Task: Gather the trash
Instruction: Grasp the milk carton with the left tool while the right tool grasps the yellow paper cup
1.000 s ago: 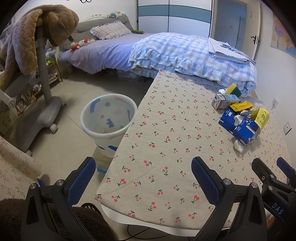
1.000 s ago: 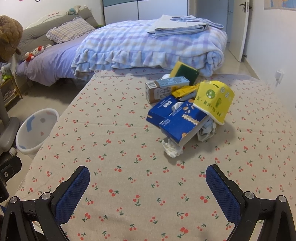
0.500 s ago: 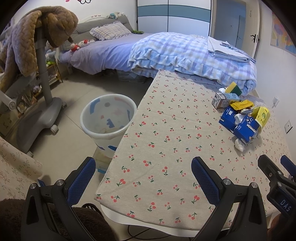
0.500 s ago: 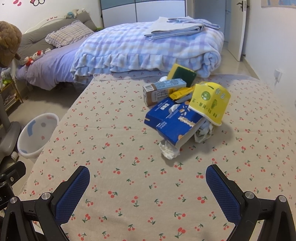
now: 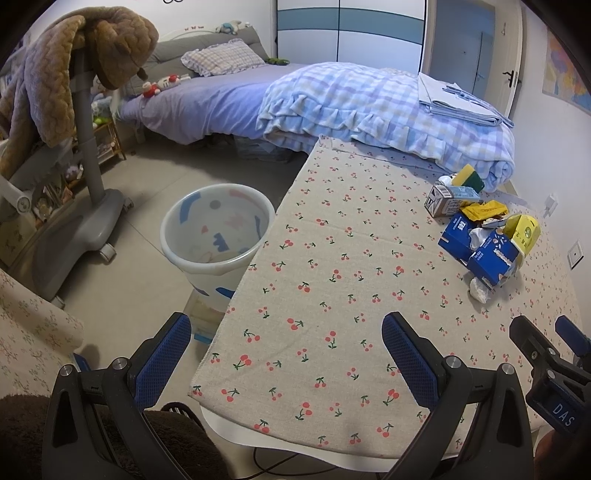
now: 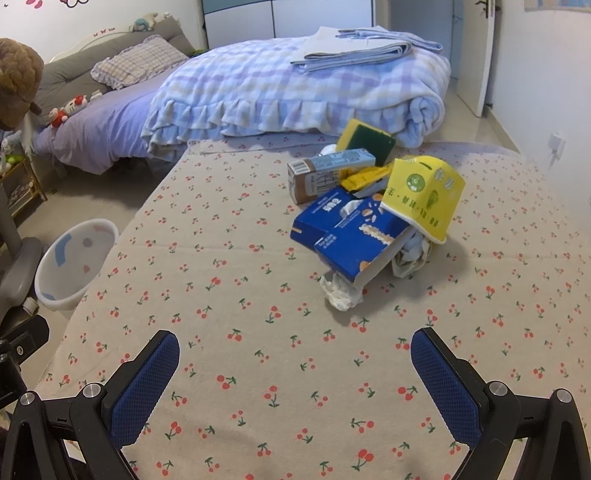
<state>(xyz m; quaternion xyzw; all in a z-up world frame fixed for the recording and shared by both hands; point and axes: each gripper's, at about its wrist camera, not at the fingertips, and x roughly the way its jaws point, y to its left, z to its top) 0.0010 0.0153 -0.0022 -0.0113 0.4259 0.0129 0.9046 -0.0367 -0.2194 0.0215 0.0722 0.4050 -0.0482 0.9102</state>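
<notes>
The right tool [image 6: 293,384] has edged closer to the trash pile [image 6: 373,221] mid-desk [image 6: 221,295], jaws wide and empty. The left tool [image 5: 286,362] waits wide near the bin [image 5: 218,236]. Nothing collected yet.

We are in a home bedroom. At the far side we see a bed [image 5: 207,99] with a lilac sheet, a checked pillow [image 5: 221,59] and soft toys [image 5: 162,83] by the headboard, and a rolled plaid blanket [image 6: 295,92] with folded linen [image 6: 362,48] on top. Behind it stand wardrobe doors [image 5: 347,29], with a room door [image 5: 476,55] to the right. Near us a table [image 6: 229,280] wears a cherry-print cloth, and a patterned plastic bin [image 5: 218,236] stands on the tiled floor [image 5: 144,184] to its left.
</notes>
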